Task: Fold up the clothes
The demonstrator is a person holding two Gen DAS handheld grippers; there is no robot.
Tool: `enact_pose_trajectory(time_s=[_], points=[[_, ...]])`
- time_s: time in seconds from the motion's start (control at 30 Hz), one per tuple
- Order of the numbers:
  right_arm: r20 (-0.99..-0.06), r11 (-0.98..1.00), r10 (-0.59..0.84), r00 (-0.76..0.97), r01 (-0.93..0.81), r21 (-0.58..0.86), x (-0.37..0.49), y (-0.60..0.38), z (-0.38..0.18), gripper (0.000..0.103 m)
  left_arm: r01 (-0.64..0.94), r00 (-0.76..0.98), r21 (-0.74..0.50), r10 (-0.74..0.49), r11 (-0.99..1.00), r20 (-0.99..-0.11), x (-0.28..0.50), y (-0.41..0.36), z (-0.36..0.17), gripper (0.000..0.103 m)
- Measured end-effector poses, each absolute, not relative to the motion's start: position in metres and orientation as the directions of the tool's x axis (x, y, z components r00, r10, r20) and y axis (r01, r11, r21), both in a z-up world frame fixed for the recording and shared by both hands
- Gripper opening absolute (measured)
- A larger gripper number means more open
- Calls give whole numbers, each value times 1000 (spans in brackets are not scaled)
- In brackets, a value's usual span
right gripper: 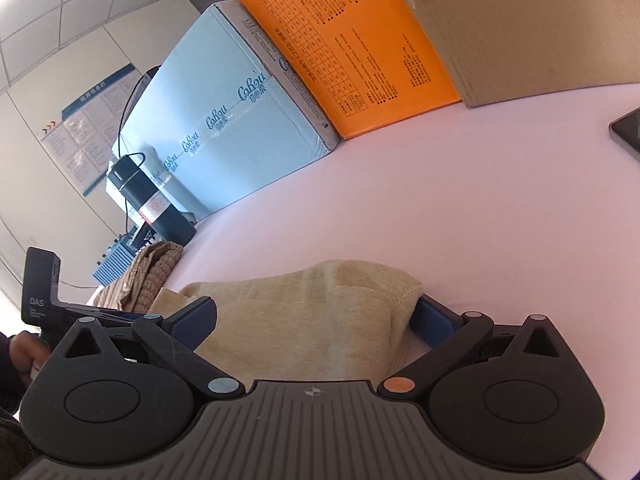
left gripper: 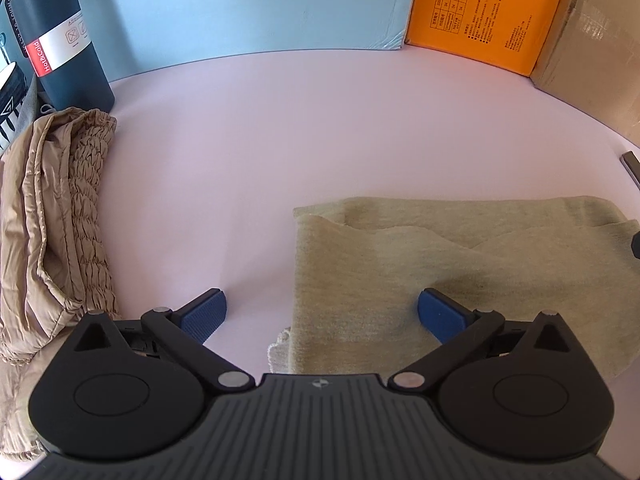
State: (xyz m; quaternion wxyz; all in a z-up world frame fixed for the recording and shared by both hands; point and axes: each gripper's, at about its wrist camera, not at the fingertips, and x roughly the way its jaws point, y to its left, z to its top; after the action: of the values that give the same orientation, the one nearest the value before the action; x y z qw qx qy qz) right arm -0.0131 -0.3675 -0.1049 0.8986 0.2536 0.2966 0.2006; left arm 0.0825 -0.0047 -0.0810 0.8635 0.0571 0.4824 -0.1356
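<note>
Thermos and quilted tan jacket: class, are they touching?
Cannot tell. In the left wrist view the thermos stands right behind the jacket, with no clear gap or contact.

**Gripper hardware, both hands**

Left gripper (left gripper: 322,312): matte black plastic body, ribbed dark-grey centre plate with a small cross-mark emblem, two round black housings with inset discs, triangular cut-outs above. Black linkage arms, silver rivets. Blue textured fingers (left gripper: 204,314).

Right gripper (right gripper: 314,320): same build; one pivot cap pale blue, the other orange. Blue fingers (right gripper: 198,320).

The left unit's black handle block, seen from the right wrist, carries white "DAS" lettering.
</note>
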Motion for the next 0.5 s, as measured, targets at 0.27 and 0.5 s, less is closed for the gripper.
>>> enact_pose_trajectory(time_s=[0.27,0.5], points=[[-410,741,568,714,-228,632,-23,-359,-104,103,324,512,-53,-222,945,-830,78,-14,-81,103],[-471,691,454,757,35,722,-24,-371,-114,10,398,552,-82,-309,914,-775,63,-21,-71,16]])
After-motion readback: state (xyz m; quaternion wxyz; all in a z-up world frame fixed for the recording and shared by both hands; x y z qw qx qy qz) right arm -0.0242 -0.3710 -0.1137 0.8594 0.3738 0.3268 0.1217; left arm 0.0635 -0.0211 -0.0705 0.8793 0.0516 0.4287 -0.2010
